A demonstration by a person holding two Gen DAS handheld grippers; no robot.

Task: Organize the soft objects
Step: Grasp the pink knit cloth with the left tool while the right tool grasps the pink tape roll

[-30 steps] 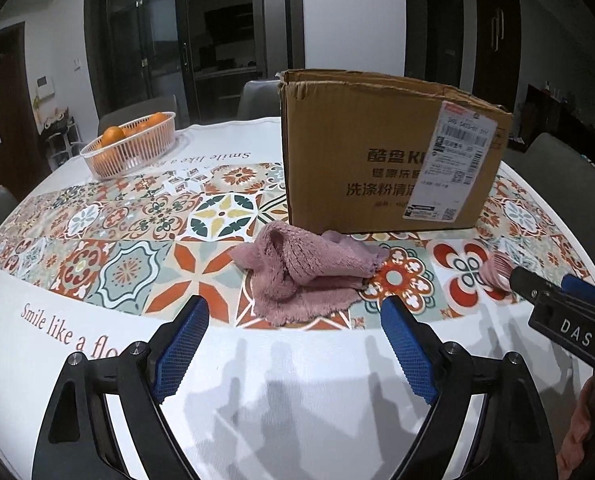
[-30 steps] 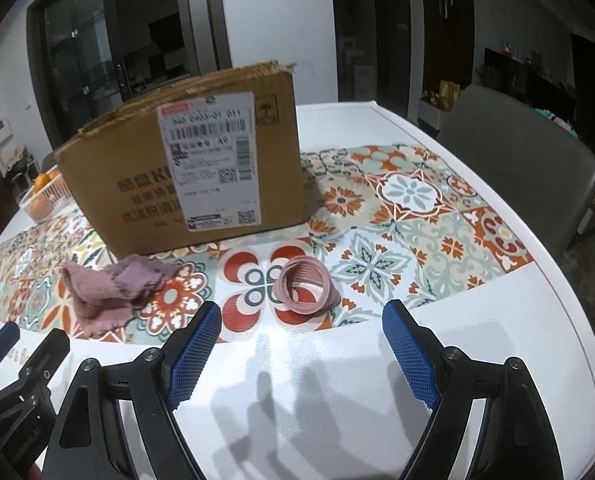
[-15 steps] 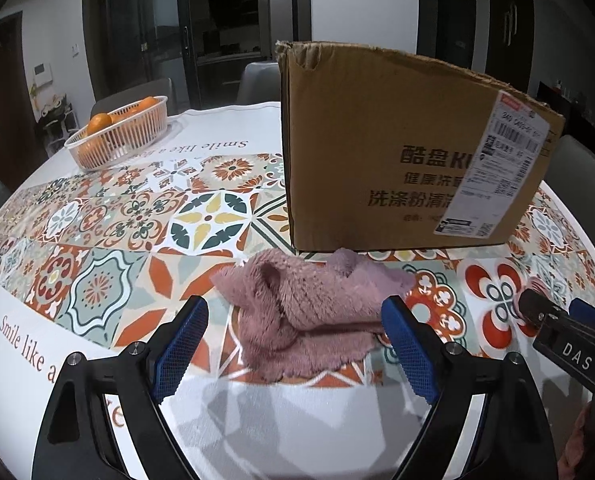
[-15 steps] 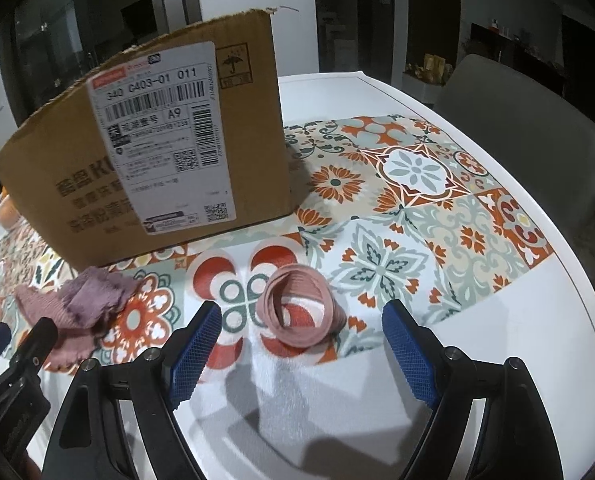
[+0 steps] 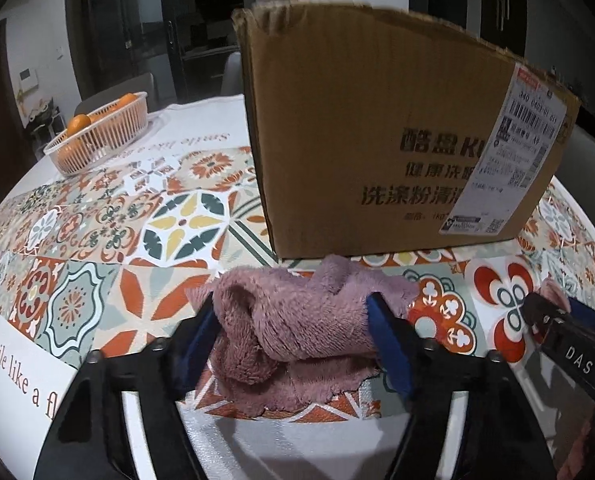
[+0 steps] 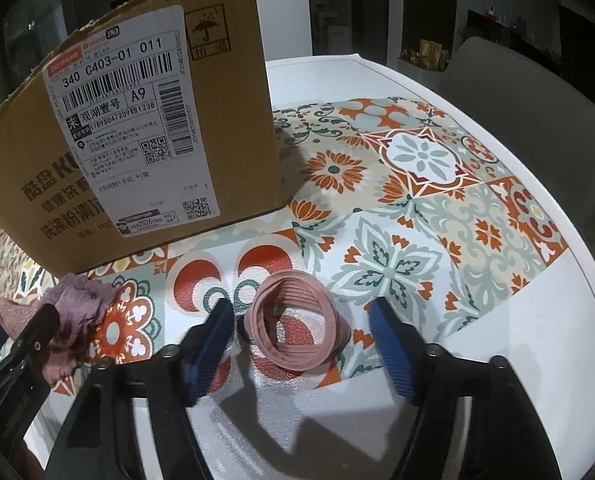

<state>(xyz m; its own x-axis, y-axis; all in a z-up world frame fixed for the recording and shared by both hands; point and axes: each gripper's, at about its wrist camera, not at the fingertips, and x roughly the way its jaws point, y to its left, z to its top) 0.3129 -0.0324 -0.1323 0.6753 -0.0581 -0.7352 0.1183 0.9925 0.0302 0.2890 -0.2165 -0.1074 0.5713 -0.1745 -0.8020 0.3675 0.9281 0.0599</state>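
A fluffy mauve towel lies crumpled on the patterned tablecloth, just in front of the cardboard box. My left gripper straddles the towel. Its jaws are closing, and both blue pads touch the bunched cloth. In the right wrist view, a pink ribbed fabric band lies as a loop on the table. My right gripper is down around the band with its jaws closing. A small gap shows on each side between pad and band. Each gripper's black tip also shows at the edge of the other's view.
The tall box with a shipping label stands right behind both items. A plastic basket of oranges sits far left. The round table's white edge curves off to the right, with a grey chair beyond it.
Both grippers have moved forward and down onto the table. The left jaws have narrowed onto the towel and bunched it. The right jaws have narrowed around the band.
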